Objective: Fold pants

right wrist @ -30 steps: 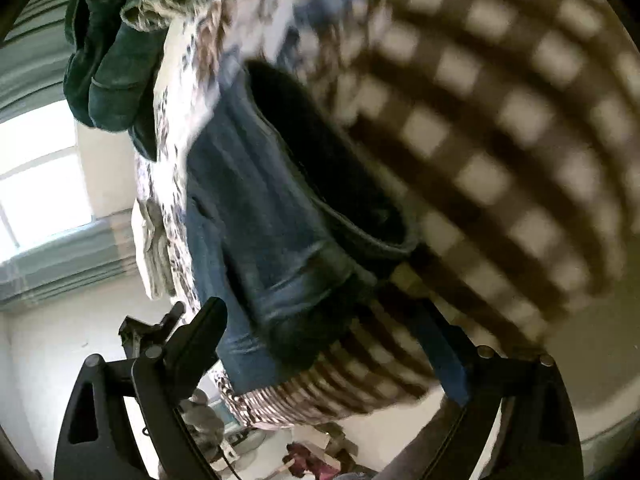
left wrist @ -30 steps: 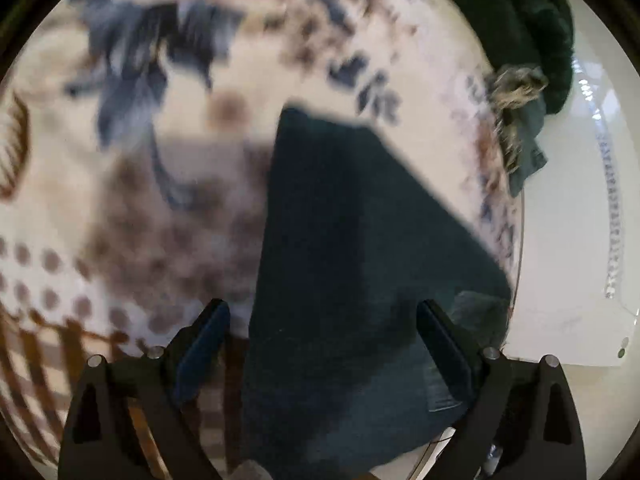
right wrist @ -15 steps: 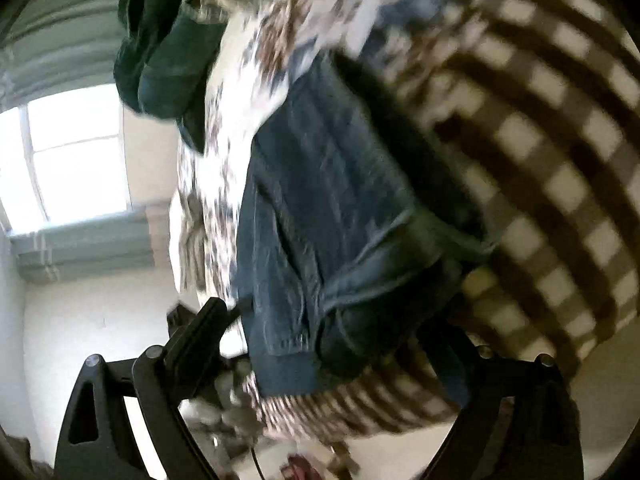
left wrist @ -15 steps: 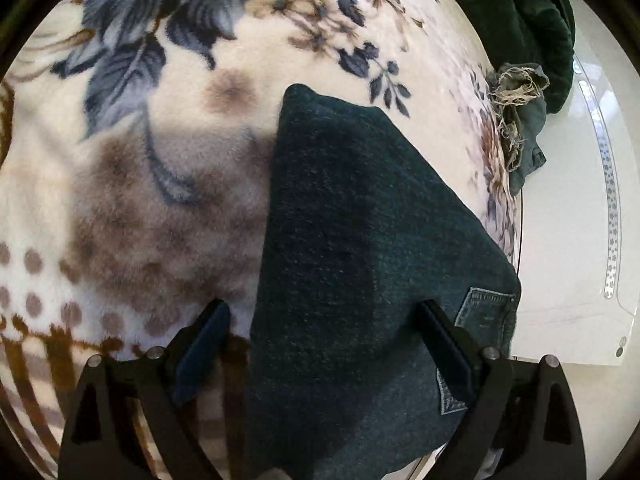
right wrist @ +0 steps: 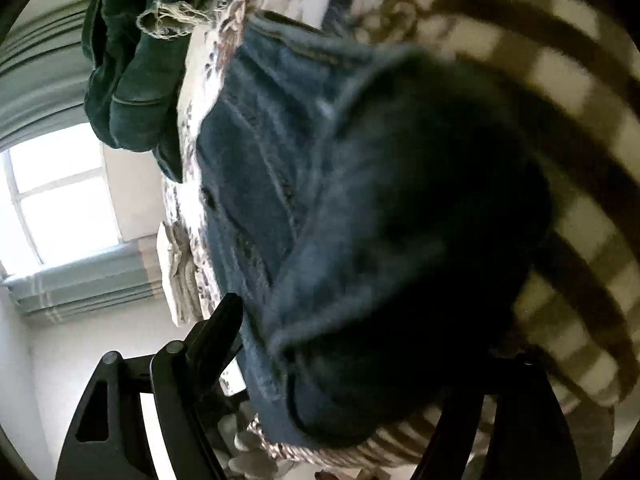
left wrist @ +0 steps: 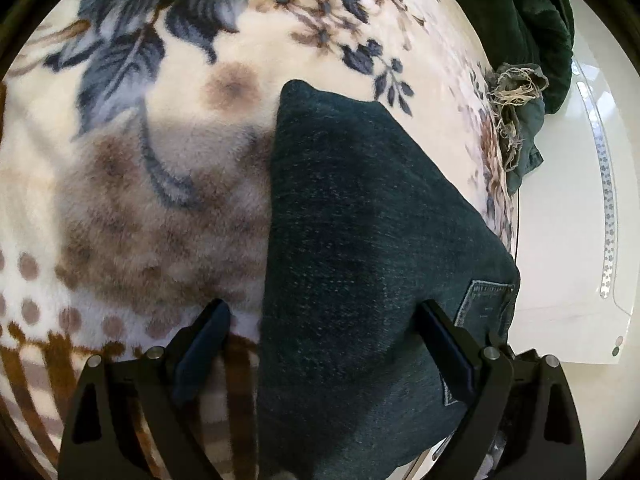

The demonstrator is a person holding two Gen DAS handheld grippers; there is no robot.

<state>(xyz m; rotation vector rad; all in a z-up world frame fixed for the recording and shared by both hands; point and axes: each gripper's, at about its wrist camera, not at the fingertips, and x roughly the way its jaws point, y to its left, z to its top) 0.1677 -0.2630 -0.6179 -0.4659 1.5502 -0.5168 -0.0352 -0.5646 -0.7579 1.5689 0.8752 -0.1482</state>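
Note:
Dark blue jeans (left wrist: 360, 240) lie folded into a flat block on a floral fleece blanket (left wrist: 160, 160). My left gripper (left wrist: 324, 344) is open, its fingers straddling the jeans' near left edge just above the cloth. In the right wrist view the jeans (right wrist: 320, 200) fill the middle, waistband end close to the lens and blurred. My right gripper (right wrist: 360, 340) is open around that end; its left finger (right wrist: 216, 328) shows, the right finger is hidden behind denim.
A dark green garment (left wrist: 520, 20) and frayed cloth (left wrist: 516, 92) lie at the blanket's far right edge, also seen in the right wrist view (right wrist: 132, 72). A white surface (left wrist: 568, 220) borders the blanket's right side. A window (right wrist: 60, 192) is at left.
The right gripper has moved in closer to the jeans' waistband end, which now fills its view. The left gripper has barely moved; its view has sharpened.

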